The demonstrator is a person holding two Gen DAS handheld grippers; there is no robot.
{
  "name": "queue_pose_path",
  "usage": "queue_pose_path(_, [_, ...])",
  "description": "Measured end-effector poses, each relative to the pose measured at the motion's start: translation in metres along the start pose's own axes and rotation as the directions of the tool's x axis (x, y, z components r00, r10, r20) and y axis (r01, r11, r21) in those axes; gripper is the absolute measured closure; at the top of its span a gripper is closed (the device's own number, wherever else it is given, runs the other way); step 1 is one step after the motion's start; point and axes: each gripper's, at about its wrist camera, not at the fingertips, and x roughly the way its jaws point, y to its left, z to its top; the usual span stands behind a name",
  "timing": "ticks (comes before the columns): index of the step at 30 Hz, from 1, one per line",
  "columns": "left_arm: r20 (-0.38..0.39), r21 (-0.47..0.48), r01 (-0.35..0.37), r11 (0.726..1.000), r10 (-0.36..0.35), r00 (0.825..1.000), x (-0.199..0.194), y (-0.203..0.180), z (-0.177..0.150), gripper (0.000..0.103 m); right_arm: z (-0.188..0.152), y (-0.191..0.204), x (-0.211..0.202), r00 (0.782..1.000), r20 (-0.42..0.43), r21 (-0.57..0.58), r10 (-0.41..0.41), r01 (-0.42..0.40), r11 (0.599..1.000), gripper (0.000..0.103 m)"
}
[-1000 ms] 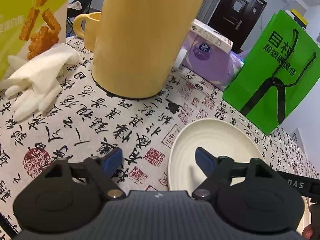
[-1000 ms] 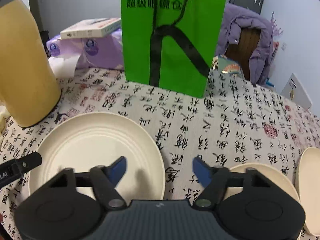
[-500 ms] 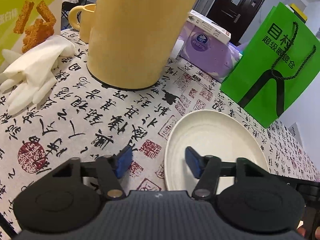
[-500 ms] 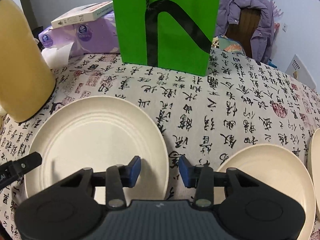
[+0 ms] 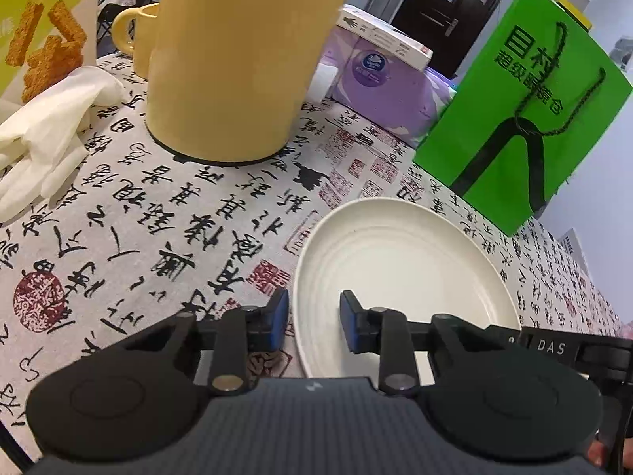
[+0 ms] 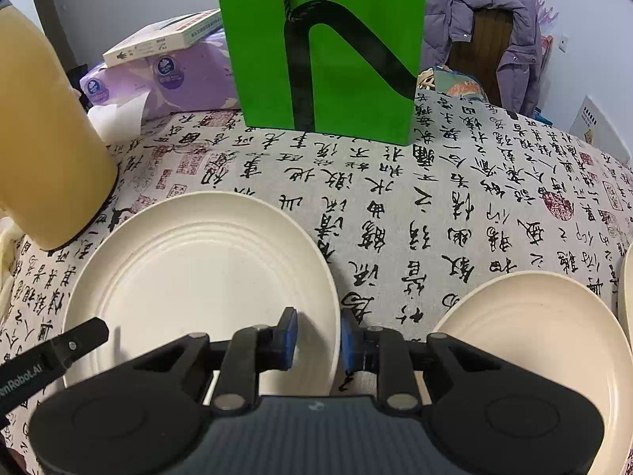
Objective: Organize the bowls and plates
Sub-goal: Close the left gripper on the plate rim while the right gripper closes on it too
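Note:
A cream plate [image 5: 399, 265] lies on the calligraphy tablecloth [image 5: 158, 217]. My left gripper [image 5: 314, 318] straddles its left rim; its jaws are closing, one blue pad outside the rim and one over the plate, with a gap still showing. In the right wrist view the same plate [image 6: 198, 269] has its right rim between the closing jaws of my right gripper [image 6: 318, 336], also not pinched. A second cream plate [image 6: 534, 336] lies to the right, and a third plate's edge [image 6: 627, 289] shows at the far right.
A tall yellow jug [image 5: 237, 59], a yellow mug [image 5: 132, 35] and a white glove [image 5: 47, 122] stand behind and left of the plate. A green paper bag [image 6: 328, 47] and a purple tissue pack [image 5: 376, 79] with a box on top stand at the back.
Both pairs of jaws have narrowed from wide apart to a small gap around opposite rims of the plate. Both hands have stayed nearly in place.

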Motion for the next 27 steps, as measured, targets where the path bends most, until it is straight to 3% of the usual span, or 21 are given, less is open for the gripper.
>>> queue_pose_path(27, [0.078, 0.119, -0.103, 0.988, 0.095, 0.992, -0.003, -0.014, -0.005, 0.077, -0.009, 0.013, -0.013, 0.997, 0.078, -0.110, -0.018, 0.027, 0.994, 0.088])
